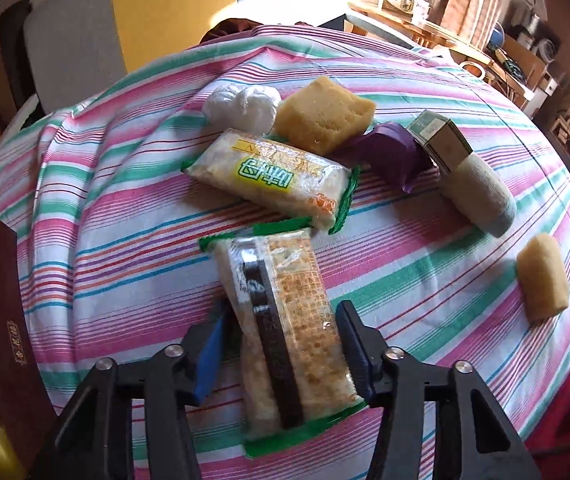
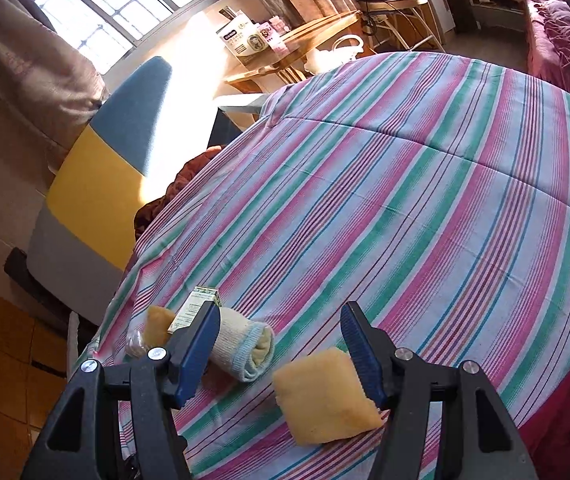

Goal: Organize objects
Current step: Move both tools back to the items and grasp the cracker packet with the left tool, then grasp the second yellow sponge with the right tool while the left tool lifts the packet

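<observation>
In the left wrist view my left gripper (image 1: pixel 283 308) is shut on a clear cracker packet (image 1: pixel 285 332) with green ends, lying on the striped cloth; both blue pads touch its long sides. A second cracker packet (image 1: pixel 269 178) lies just beyond it. In the right wrist view my right gripper (image 2: pixel 281 308) stands open over the cloth. A small yellow sponge (image 2: pixel 325 396) lies between its fingers, close against the right one. A rolled sock (image 2: pixel 245 344) lies by the left finger.
Beyond the packets sit a big yellow sponge (image 1: pixel 323 114), a white plastic bag (image 1: pixel 241 106), a purple wrapper (image 1: pixel 389 152), a green-white carton (image 1: pixel 439 140), the rolled sock (image 1: pixel 477 192) and the small sponge (image 1: pixel 543 280). A dark red box (image 1: pixel 1 320) stands at the left edge.
</observation>
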Motion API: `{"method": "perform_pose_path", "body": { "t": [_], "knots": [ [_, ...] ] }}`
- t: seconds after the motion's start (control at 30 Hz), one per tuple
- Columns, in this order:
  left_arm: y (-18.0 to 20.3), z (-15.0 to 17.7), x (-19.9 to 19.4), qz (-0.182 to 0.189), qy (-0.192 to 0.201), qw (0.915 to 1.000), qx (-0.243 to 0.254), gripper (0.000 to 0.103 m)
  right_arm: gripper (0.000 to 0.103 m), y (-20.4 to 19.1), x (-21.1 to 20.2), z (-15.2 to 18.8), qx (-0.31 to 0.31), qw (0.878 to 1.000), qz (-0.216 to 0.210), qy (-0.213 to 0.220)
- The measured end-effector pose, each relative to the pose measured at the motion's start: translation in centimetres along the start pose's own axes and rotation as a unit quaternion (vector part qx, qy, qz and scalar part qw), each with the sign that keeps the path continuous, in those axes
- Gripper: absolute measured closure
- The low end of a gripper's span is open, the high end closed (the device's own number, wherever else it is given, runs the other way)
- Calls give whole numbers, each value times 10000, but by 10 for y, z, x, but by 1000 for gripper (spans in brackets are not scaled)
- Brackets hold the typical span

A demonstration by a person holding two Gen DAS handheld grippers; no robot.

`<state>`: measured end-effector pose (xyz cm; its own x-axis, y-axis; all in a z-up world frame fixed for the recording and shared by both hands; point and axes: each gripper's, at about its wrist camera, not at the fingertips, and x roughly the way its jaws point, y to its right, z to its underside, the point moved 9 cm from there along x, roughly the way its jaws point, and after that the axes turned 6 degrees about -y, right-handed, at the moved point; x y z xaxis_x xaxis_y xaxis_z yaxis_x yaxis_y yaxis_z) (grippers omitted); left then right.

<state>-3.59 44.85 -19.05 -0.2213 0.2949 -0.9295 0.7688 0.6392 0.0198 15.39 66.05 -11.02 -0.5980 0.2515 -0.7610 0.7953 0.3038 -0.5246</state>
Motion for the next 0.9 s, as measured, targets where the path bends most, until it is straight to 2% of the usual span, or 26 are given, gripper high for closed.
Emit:
{"method": "perform_pose_path", "body": {
  "t": [0.13,0.3,0.33,0.43,0.57,0.6,0.63,0.67,0.73,0.9],
  "knots": [
    [-7,10,-4,146,81,9999,44,59,40,8,14,7,-46,9990,310,-333],
    [-9,17,-6,214,95,9997,72,58,39,-4,32,25,-653,9924,667,-800],
    [-8,15,-4,232,89,9997,82,58,38,-7,34,28,-825,9900,765,-847],
    [-10,16,-6,282,62,9995,118,59,20,-12,39,39,-1199,9831,987,-969],
    [-14,20,-8,259,48,9995,164,59,19,-11,51,52,-1685,9665,1502,-1222],
    [-15,21,-9,248,59,9995,178,59,21,-10,57,57,-1806,9606,1622,-1356],
    [-15,23,-10,244,78,9995,185,59,42,-7,65,63,-1922,9528,1789,-1524],
    [-16,24,-11,243,98,9995,197,59,49,-2,70,67,-2036,9430,2063,-1633],
    [-14,28,-16,342,132,9991,190,59,50,-3,72,65,-2171,9378,2205,-1573],
    [-18,45,-40,576,315,9978,61,59,49,0,74,64,-2092,9410,2146,-1570]
  ]
}}
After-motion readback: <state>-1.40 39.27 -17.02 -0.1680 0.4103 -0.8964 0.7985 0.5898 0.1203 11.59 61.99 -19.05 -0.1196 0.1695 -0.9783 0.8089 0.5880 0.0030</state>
